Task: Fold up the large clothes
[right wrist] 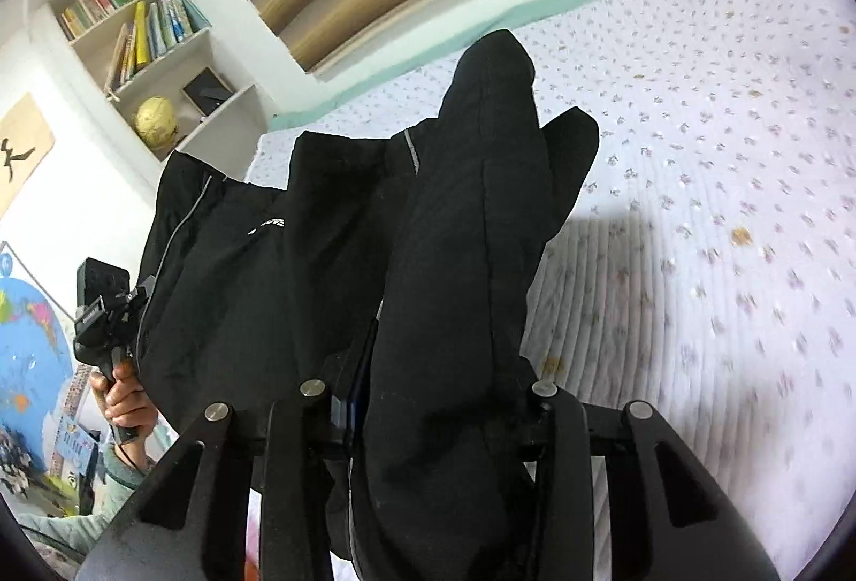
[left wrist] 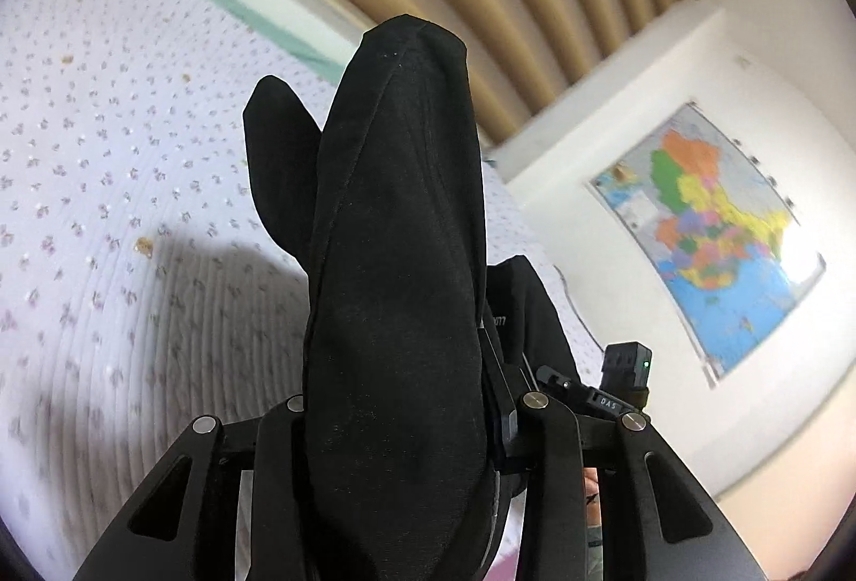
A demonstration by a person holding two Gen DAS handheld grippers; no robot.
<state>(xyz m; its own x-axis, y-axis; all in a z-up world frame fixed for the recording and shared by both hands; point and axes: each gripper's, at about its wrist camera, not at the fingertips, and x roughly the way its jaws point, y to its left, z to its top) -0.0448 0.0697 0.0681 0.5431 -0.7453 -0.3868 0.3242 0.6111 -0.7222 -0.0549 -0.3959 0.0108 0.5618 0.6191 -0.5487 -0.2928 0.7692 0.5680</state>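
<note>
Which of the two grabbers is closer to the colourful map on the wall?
Left. The left gripper, shut on the black garment, is beside the colourful wall map. The right gripper, also holding the garment, is farther, beyond the left one.

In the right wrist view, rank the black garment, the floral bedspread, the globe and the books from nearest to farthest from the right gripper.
1. Black garment, clamped in the right gripper, draping forward.
2. Floral bedspread, below and to the right.
3. Globe, on a lower shelf, far left.
4. Books, on the shelves above the globe.
</note>
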